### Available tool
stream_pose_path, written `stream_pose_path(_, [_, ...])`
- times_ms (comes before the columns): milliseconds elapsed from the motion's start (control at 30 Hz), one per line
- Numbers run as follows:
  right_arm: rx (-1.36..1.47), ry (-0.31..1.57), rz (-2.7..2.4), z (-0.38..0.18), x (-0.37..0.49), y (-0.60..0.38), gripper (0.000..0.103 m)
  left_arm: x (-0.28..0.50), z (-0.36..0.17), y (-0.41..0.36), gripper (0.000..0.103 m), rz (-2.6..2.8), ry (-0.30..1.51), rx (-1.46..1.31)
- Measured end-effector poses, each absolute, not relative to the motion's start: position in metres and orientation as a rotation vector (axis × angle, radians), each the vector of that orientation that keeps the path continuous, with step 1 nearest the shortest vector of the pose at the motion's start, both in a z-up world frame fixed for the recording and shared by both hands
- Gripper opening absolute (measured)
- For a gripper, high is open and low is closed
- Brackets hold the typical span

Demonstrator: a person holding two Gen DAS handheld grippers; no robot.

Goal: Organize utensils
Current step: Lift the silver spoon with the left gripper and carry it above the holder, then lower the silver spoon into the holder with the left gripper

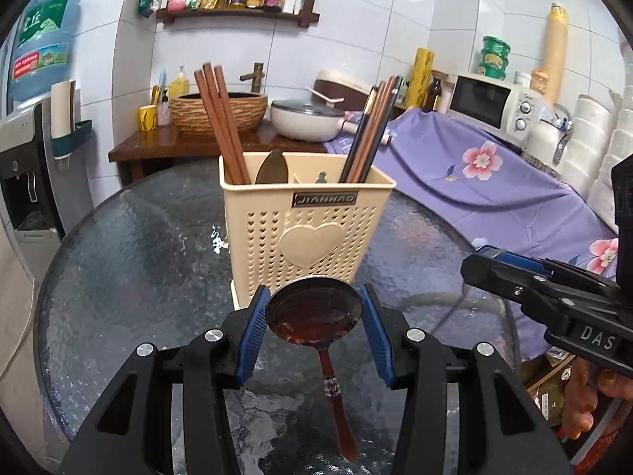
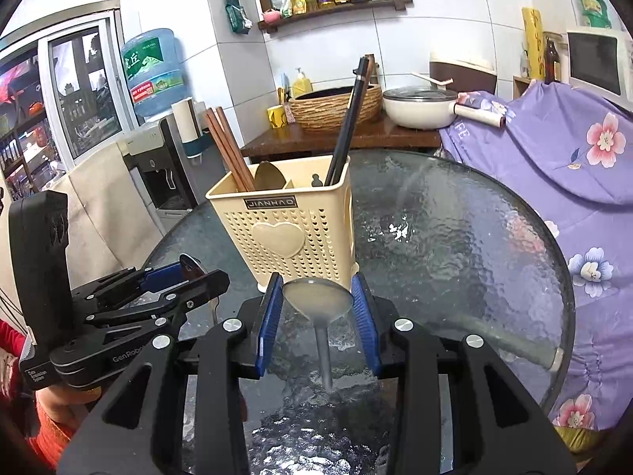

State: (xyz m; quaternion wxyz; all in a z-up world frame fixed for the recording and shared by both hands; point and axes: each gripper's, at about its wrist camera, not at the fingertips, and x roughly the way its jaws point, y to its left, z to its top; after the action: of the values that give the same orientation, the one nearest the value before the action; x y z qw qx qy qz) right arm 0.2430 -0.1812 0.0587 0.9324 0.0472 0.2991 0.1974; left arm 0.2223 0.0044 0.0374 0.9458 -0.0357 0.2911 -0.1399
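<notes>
A cream perforated utensil holder [image 1: 304, 229] [image 2: 289, 229] stands on the round glass table [image 1: 130, 245]. It holds brown chopsticks [image 1: 221, 122] on the left, a brass-coloured spoon [image 1: 273, 168] beside them and dark chopsticks [image 1: 370, 130] on the right. In front of the holder, my left gripper [image 1: 314, 293] is shut on the bowl of a dark red spoon [image 1: 314, 314], whose handle hangs down over the glass. My right gripper [image 2: 316, 281] is shut on the bowl of a silver spoon [image 2: 316, 297], handle also hanging. Each gripper shows in the other's view: right gripper [image 1: 476, 259], left gripper [image 2: 201, 273].
A purple floral cloth [image 1: 494, 182] covers furniture right of the table, with a microwave [image 1: 490, 105] behind. A wooden counter [image 1: 158, 144] at the back carries a woven basin and a white pot [image 1: 304, 118]. A water dispenser [image 1: 23, 166] stands left. A person's hand [image 1: 585, 403] holds the right gripper.
</notes>
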Motion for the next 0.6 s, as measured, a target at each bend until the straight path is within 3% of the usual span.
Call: stream_pose_path(600, [0.097, 0.615, 0.397, 0.0572, 0.245, -0.1808, 0.036, 0.2211, 0.0443, 0.0053, 0.045, -0.291, 0.567, -0.066])
